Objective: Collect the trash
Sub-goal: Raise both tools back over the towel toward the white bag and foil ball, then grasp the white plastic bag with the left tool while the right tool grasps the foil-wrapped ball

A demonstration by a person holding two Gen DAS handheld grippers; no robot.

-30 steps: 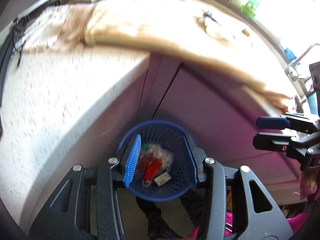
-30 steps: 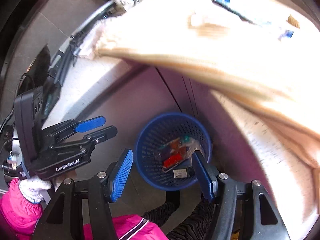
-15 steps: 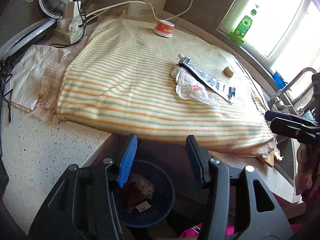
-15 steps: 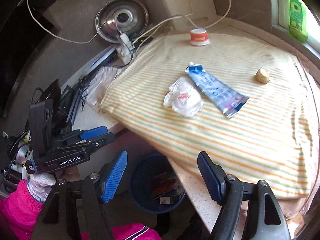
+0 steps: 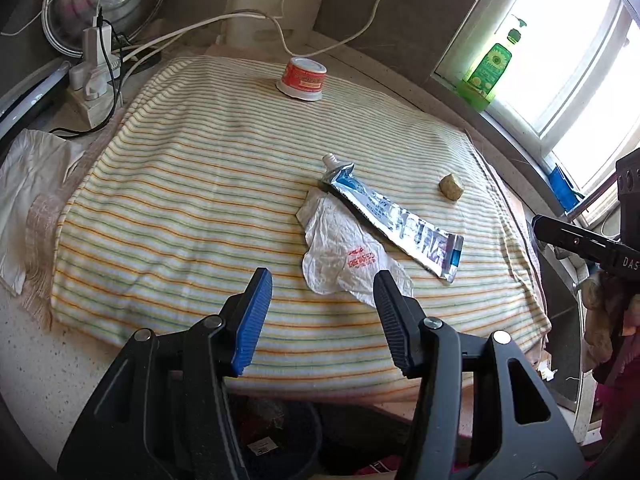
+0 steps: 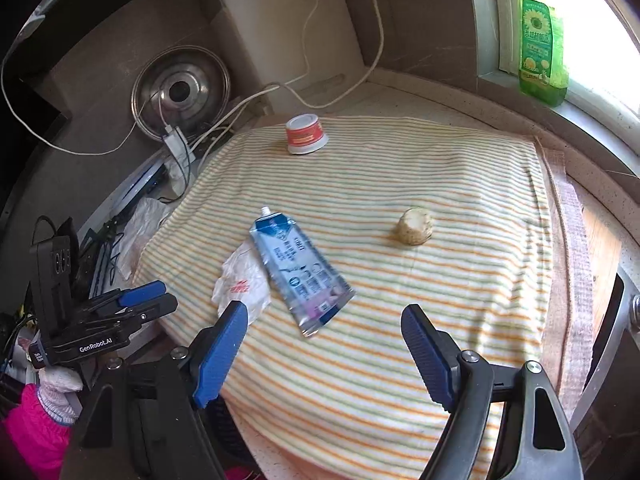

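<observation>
Lying on striped cloth (image 5: 200, 208): crumpled wrapper (image 5: 348, 256) touching flattened tube (image 5: 392, 220); brown lump (image 5: 451, 188) apart; red tub (image 5: 302, 79) at far edge.
Left tongs (image 5: 322, 316): apart, empty, over wrapper's near edge.
Right tongs (image 6: 324, 344): apart, empty, near tube's end.
Bin (image 5: 280, 432): below counter edge.

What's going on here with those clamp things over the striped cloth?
A person holds two grippers, clearing trash. Both the left gripper and right gripper hover with jaws open and empty. On the striped cloth lie a crumpled wrapper, a squeezed tube, a small brown lump and an upturned cup. Nothing is gripped.
</observation>
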